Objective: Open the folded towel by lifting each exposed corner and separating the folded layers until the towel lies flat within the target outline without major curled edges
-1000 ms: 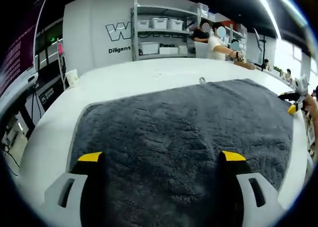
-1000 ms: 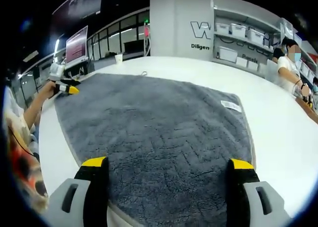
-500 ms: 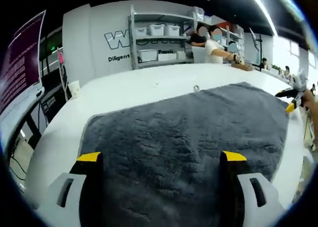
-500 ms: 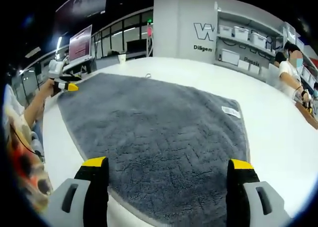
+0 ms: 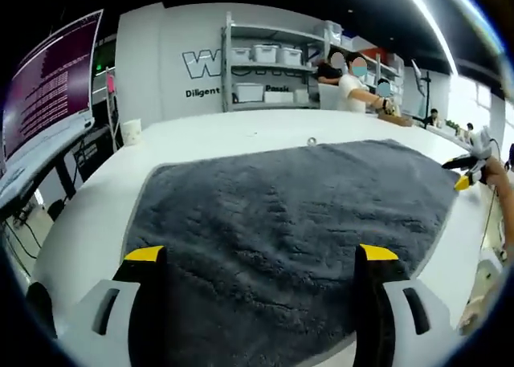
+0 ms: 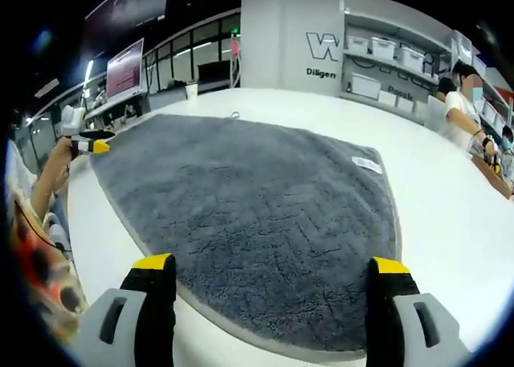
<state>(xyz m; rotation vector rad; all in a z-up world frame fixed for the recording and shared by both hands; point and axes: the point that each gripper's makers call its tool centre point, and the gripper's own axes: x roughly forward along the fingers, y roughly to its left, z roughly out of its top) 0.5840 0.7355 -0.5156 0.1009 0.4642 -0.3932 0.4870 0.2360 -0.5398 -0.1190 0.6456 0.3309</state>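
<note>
Both cameras have drawn back since the earlier frames: more bare white desk [image 6: 450, 198] now shows along the near edge of the towel [image 6: 257, 214] in the right gripper view, and the towel's near edge has likewise come into sight at lower right in the left gripper view.

Towel position: the grey towel [image 5: 289, 222] lies spread open in a single flat layer on the desk [image 5: 88, 222]. Its edges lie flat, with no curled corner discernible. A small white label [image 6: 368, 165] sits on the towel near its right edge in the right gripper view.

Left gripper [image 5: 261, 258]: jaws spread wide and released, grasping nothing, yellow tips held over the near part of the towel. It also appears at the left of the right gripper view [image 6: 90, 144], held in a hand [image 6: 58, 160] beside the towel's far corner.

Right gripper [image 6: 269, 269]: jaws spread wide and released, grasping nothing, held above the near towel edge. It also appears at the right of the left gripper view [image 5: 467, 168].

Background: shelving with white bins [image 5: 277, 66] stands against the far wall.
</note>
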